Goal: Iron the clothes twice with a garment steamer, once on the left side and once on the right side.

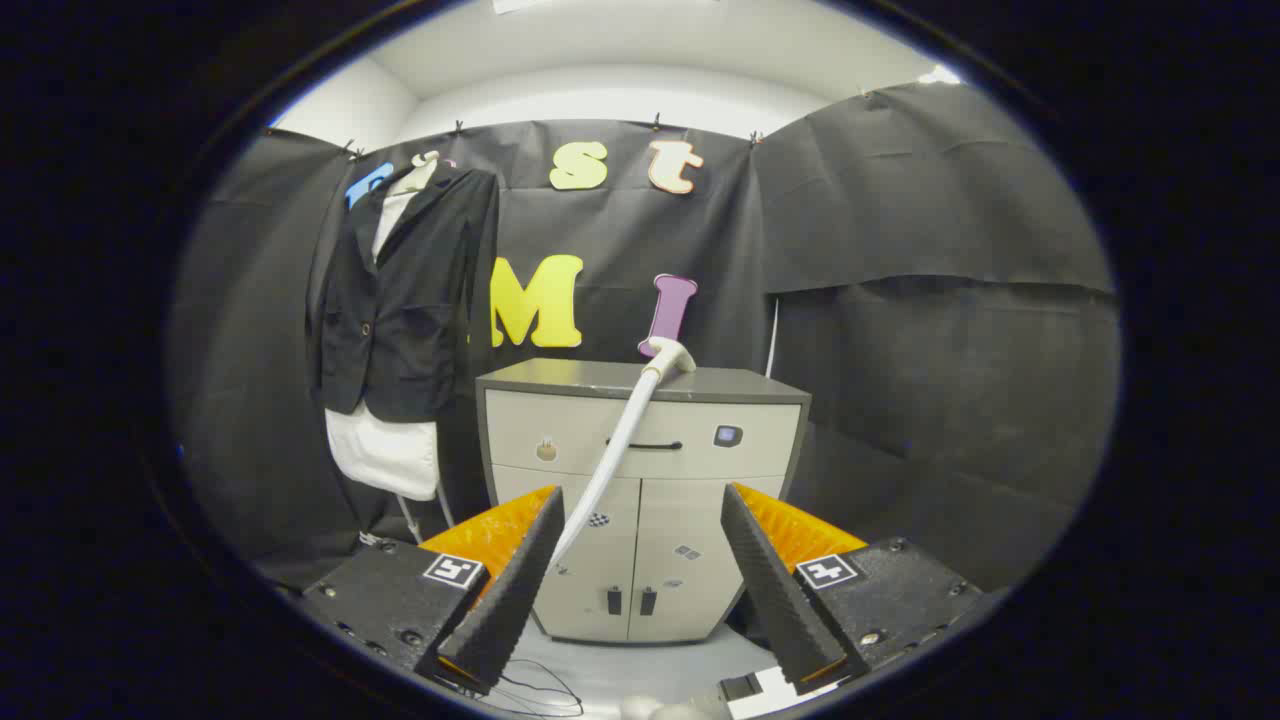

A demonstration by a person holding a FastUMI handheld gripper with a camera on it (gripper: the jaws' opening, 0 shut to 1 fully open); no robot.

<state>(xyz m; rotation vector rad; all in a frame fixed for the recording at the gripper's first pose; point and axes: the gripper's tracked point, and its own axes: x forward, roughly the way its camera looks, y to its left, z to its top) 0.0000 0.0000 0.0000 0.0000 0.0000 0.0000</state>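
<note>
Gripper view recorded the gripper (640,575) with its two ribbed black fingers (505,590) spread wide apart, released and holding nothing. Orange backing showed behind each finger, and a square black-and-white marker (453,571) sat on each black finger mount.

Directly beyond the fingers stood a grey-and-cream cabinet (720,480) with a dark grey top, a drawer with a dark handle above, and two doors below. Small stickers were scattered over the drawer front and the doors.

The garment steamer (625,440) leaned against the cabinet front: a long white wand, tilted, its head (668,355) resting at the front lip of the cabinet top. Its lower end dropped behind the left finger's tip, so the base was hidden. The wand lay ahead of the fingers, closer to the left one; whether it touched that finger could not be told.

The clothes hung well left of the cabinet, against the black cloth wall (930,300): a dark jacket (405,300) over a white shirt (385,455), on a hanger at the top of the cloth. The shirt's hem showed below the jacket, its collar above. The jacket stood apart from the steamer and the fingers.

Thin dark cables (545,695) lay on the pale floor just under the fingers.
</note>
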